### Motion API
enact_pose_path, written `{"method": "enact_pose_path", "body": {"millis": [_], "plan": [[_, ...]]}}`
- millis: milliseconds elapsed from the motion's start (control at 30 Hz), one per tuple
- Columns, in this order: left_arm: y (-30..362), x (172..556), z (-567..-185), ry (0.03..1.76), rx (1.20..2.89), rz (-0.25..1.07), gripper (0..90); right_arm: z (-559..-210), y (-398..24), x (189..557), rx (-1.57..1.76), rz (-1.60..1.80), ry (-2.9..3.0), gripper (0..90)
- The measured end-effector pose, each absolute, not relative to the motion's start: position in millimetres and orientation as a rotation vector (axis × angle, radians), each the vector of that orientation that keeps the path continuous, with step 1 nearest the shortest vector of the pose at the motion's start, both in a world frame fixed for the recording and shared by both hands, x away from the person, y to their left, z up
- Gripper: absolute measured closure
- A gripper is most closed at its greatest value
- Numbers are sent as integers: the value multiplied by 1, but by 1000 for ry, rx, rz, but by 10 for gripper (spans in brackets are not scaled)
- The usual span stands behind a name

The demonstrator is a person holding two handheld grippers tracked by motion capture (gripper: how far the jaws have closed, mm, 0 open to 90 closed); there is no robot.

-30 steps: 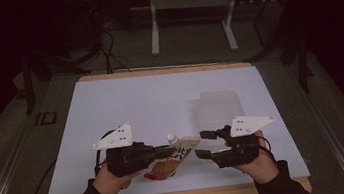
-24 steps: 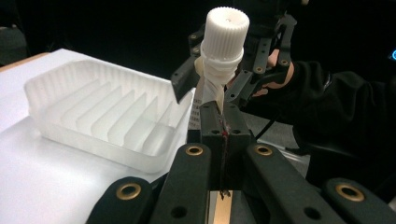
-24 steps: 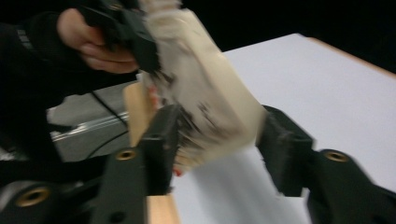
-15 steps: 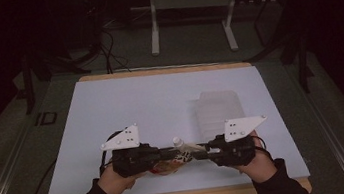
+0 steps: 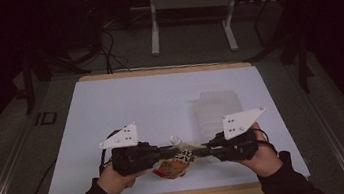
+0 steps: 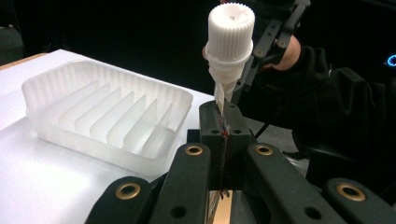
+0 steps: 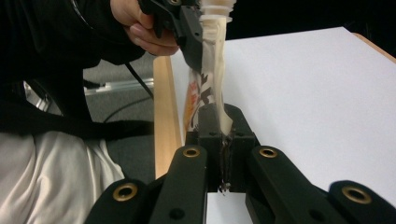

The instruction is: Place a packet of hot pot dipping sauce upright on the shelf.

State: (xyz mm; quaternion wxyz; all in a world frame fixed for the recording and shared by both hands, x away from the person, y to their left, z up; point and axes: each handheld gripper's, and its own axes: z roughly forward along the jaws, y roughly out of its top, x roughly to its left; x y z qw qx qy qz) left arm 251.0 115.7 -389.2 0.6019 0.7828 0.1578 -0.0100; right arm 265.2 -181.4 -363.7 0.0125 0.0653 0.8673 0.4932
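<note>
At the near edge of the counter, the high view shows the left gripper and right gripper facing each other, both clamped on a spouted pouch between them, likely to hold it taut. The left gripper view shows its jaws pinching the film under the white cap, beside a ribbed tray. The right gripper view shows its jaws, just closed, nipping the pouch's opposite edge.

Printed, flattened spout pouch with white ribbed screw cap, held above the table's near edge.
</note>
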Motion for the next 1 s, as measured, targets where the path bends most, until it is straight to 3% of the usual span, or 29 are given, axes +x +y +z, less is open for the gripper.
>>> {"method": "enact_pose_path", "body": {"millis": [200, 333, 367, 433, 500, 933, 1000], "plan": [[116, 251, -387, 362, 1797, -12, 888, -350, -180, 271, 165, 1498, 2722, 885], [118, 251, -386, 367, 1786, 12, 820, -341, -181, 275, 154, 1487, 2713, 888], [120, 251, -386, 376, 1772, 16, 769, -339, -182, 277, 146, 1490, 2716, 889], [123, 251, -385, 386, 1756, 22, 750, -334, -184, 282, 150, 1479, 2714, 890], [127, 250, -384, 408, 1753, 43, 647, -330, -186, 286, 139, 1462, 2712, 891], [148, 247, -405, 518, 1793, 74, 340, -292, -209, 300, 61, 1431, 2647, 890], [150, 246, -409, 524, 1806, 71, 250, -287, -213, 301, 57, 1414, 2624, 890]]}}
